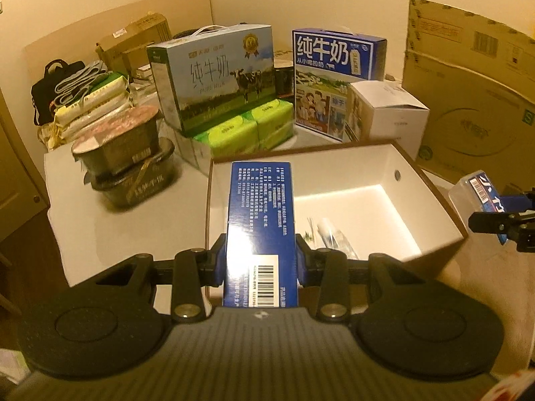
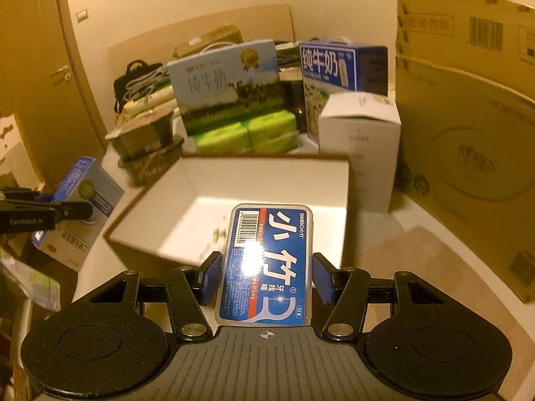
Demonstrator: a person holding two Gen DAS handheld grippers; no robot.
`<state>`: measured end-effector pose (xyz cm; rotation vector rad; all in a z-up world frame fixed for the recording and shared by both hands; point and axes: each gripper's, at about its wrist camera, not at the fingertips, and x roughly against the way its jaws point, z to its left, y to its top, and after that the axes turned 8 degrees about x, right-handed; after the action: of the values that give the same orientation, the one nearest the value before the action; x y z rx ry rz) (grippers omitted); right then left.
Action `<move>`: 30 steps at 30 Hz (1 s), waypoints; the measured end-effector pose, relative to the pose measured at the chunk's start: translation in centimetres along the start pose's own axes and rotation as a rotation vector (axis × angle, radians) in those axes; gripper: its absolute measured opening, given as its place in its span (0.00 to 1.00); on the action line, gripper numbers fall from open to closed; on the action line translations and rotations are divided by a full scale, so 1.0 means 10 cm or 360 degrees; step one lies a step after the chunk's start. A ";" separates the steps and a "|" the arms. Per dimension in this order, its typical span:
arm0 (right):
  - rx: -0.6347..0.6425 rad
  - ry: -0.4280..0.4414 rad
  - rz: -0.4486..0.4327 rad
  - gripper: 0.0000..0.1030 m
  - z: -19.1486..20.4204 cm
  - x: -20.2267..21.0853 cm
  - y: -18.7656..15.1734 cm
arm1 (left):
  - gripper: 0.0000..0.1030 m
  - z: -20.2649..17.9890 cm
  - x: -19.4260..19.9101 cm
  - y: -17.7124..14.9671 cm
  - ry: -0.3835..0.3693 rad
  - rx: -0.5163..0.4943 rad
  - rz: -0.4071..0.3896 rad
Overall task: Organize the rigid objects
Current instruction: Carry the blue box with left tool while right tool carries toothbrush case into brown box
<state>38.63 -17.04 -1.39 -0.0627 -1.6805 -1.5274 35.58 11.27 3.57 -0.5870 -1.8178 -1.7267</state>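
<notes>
A: Blue rectangular cardboard carton [image 1: 260,230] with white print and a barcode sits clamped between the left gripper [image 1: 260,264] pads, held in the air over the near left part of the open white box with brown rim [image 1: 431,180].

B: Right side: the flat clear plastic floss-pick case with blue label [image 2: 267,267] is between the right gripper [image 2: 265,279] pads, above the near edge of the same box. Contact on its left pad looks slim; a gap may be there, I cannot tell.

A: Risk: the case slipping out short of the box, since smooth plastic gives little friction. The carton, long and gripped near one end, could pivot.

B: Also the two loads colliding if both enter together.

A: Pose: both grippers tilt downward toward the box, side by side.
</notes>
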 end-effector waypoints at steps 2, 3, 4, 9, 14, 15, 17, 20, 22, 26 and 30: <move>0.0008 -0.0015 -0.0006 0.55 -0.01 -0.10 0.11 | 0.35 -0.02 -0.12 0.09 0.0016 0.0004 0.0009; 0.0010 -0.0026 -0.0007 0.55 -0.02 -0.17 0.15 | 0.35 -0.03 -0.18 0.12 0.0023 0.0007 0.0015; 0.0012 -0.0040 -0.0003 0.55 -0.04 -0.22 0.19 | 0.35 -0.04 -0.25 0.15 0.0028 0.0011 0.0020; -0.0010 -0.0088 0.0048 0.55 -0.15 -0.53 0.28 | 0.35 -0.03 -0.58 0.23 0.0035 0.0051 0.0086; -0.0028 -0.0096 0.0126 0.55 -0.21 -0.82 0.27 | 0.35 0.00 -0.86 0.19 0.0059 0.0062 0.0159; -0.0024 -0.0106 0.0140 0.55 -0.21 -0.87 0.26 | 0.35 0.00 -0.91 0.18 0.0069 0.0052 0.0171; -0.0024 -0.0109 0.0165 0.55 -0.21 -0.95 0.23 | 0.35 0.00 -1.00 0.15 0.0083 0.0039 0.0192; -0.0021 -0.0118 0.0195 0.55 -0.21 -1.06 0.20 | 0.35 -0.01 -1.11 0.12 0.0087 0.0024 0.0205; -0.0019 -0.0121 0.0209 0.55 -0.21 -1.10 0.18 | 0.35 -0.03 -1.17 0.12 0.0092 0.0010 0.0212; -0.0023 -0.0124 0.0231 0.55 -0.23 -1.19 0.16 | 0.35 -0.09 -1.27 0.11 0.0093 -0.0013 0.0219; -0.0017 -0.0125 0.0251 0.55 -0.24 -1.25 0.13 | 0.36 -0.12 -1.38 0.10 0.0082 -0.0014 0.0244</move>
<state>48.66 -12.76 -8.02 -0.2583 -1.6871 -1.4319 46.71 11.00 -4.78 -0.6617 -1.6847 -1.6335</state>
